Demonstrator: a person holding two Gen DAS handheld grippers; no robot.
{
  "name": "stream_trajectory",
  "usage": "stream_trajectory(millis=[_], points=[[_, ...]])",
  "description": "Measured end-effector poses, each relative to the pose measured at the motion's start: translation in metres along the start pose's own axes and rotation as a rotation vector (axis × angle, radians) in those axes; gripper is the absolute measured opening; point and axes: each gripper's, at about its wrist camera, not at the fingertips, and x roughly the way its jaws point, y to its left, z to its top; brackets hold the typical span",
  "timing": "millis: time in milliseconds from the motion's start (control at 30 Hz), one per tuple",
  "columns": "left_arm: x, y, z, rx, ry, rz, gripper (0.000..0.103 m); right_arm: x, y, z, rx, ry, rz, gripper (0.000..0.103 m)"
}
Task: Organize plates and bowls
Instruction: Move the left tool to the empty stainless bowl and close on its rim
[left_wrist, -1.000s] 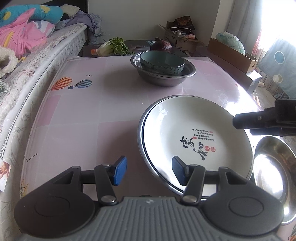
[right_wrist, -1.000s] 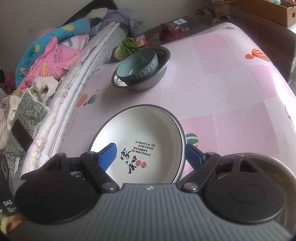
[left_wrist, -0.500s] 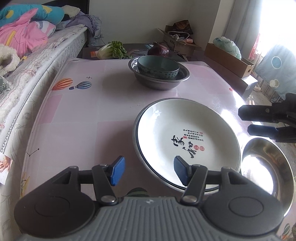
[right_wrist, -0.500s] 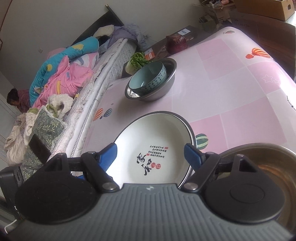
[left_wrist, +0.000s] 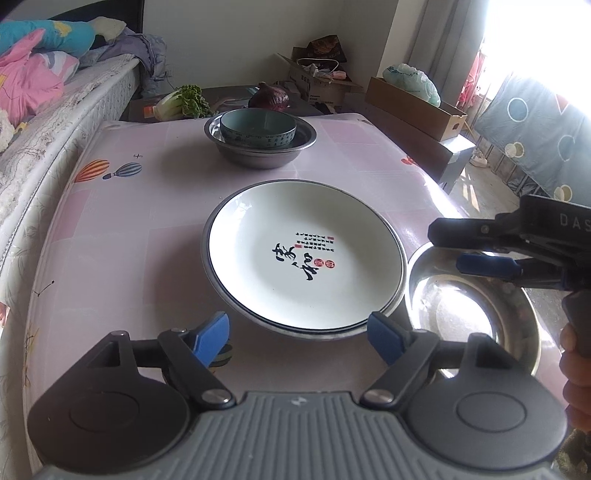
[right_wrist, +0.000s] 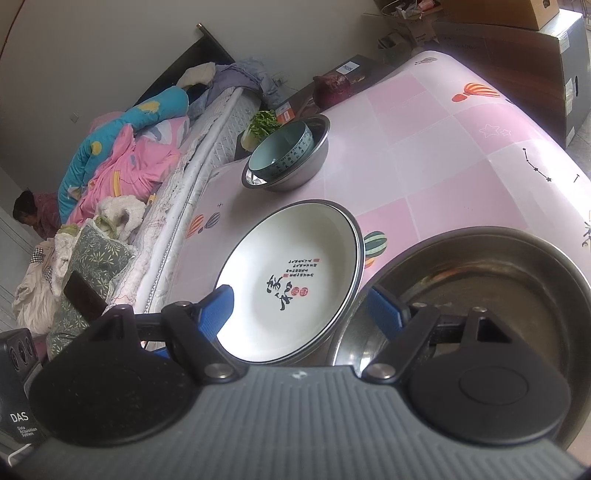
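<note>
A white plate (left_wrist: 303, 254) (right_wrist: 284, 280) with black calligraphy lies on another dish in the middle of the pink table (left_wrist: 122, 236). To its right stands an empty steel bowl (left_wrist: 472, 306) (right_wrist: 480, 284). At the far end a teal bowl (left_wrist: 258, 127) (right_wrist: 284, 151) sits inside a steel basin (left_wrist: 260, 155) (right_wrist: 295, 173). My left gripper (left_wrist: 298, 338) hangs at the plate's near rim, its jaws opening, the blue pads clear of the rim. My right gripper (right_wrist: 299, 301) (left_wrist: 448, 247) stands open and empty above the gap between plate and steel bowl.
A bed (left_wrist: 40, 122) with pink and blue bedding runs along the table's left side. Beyond the table lie a leafy cabbage (left_wrist: 183, 101) and a purple vegetable (left_wrist: 269, 96); cardboard boxes (left_wrist: 413, 105) stand at the back right. A person (right_wrist: 35, 218) crouches by the bed.
My left gripper's jaws have spread wide and it has drawn back from the plate's rim. My right gripper has pulled back to the right, over the steel bowl.
</note>
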Motion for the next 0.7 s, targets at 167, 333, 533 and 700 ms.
stream_trajectory(millis=[167, 333, 533, 700], points=[[0.0, -0.009, -0.006, 0.023, 0.011, -0.005, 0.086, -0.01, -0.012, -0.006, 0.048, -0.013, -0.032, 0.082], [0.002, -0.02, -0.012, 0.059, 0.013, -0.008, 0.086, -0.02, -0.023, -0.011, 0.075, -0.029, -0.062, 0.082], [0.005, -0.032, -0.015, 0.083, 0.018, -0.021, 0.086, -0.037, -0.038, -0.016, 0.088, -0.057, -0.101, 0.083], [0.006, -0.04, -0.018, 0.099, 0.013, -0.023, 0.086, -0.049, -0.049, -0.017, 0.082, -0.089, -0.156, 0.083]])
